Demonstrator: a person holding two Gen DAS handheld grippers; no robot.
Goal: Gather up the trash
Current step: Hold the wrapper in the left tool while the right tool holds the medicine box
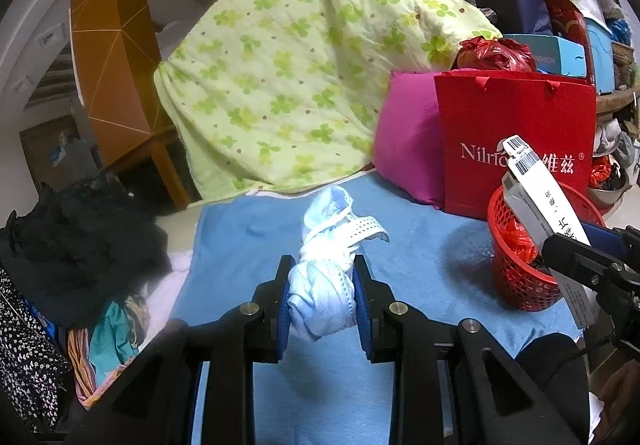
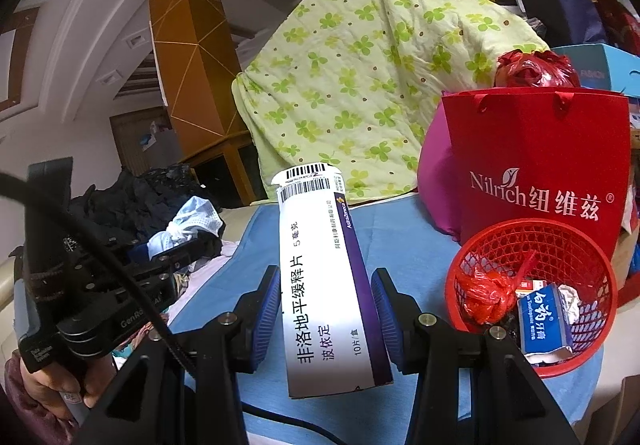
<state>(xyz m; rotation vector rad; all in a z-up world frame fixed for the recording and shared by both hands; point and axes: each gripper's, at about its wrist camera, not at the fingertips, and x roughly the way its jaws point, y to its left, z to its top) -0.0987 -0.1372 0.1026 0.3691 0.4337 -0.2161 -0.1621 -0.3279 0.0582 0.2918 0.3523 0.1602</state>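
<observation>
Where right claw [image 2: 326, 319] grips, medicine box [image 2: 320, 269] base hidden.

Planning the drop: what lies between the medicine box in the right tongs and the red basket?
Only bare blue cloth between medicine box and red basket, per the right wrist view.

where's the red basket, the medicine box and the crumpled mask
red basket [image 2: 480, 249]: right wrist view, on its mesh rim
medicine box [image 2: 320, 285]: right wrist view, on its white face
crumpled mask [image 1: 322, 297]: left wrist view, on its bunched middle
</observation>
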